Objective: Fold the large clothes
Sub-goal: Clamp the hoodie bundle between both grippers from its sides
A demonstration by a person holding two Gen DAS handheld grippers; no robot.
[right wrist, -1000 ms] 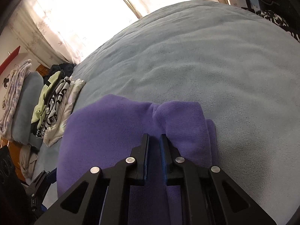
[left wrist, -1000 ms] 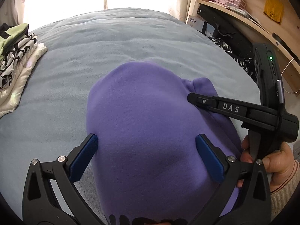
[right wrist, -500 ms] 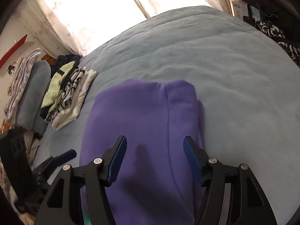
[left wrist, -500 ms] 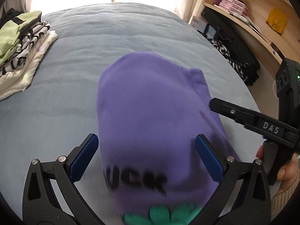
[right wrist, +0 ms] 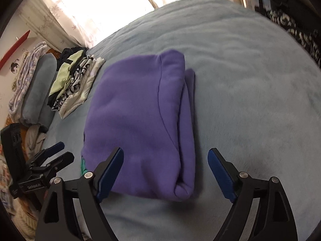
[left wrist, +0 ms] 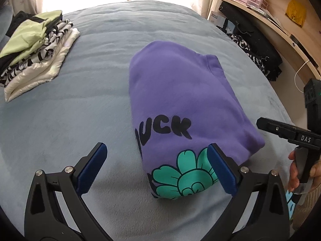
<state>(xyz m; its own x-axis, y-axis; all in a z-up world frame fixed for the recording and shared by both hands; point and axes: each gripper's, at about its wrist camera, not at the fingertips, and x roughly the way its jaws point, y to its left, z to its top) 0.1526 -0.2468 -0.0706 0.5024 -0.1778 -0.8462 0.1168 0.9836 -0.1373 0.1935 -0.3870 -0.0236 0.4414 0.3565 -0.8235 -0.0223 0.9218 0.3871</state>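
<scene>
Plenty of bare blue bed (left wrist: 84, 104) around folded purple sweatshirt (left wrist: 180, 100), mid-frame, long axis running lower frame to upper. Stack of folded clothes (left wrist: 34, 54) upper left, well apart. Green flower print visible only from left wrist. Left gripper (left wrist: 156, 168) fingers wide, empty; right gripper (right wrist: 164, 172) fingers opening, not touching the sweatshirt.

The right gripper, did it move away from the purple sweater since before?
Yes. The right gripper has backed off toward the near end of the purple sweater, jaws opening, nothing between them.
</scene>
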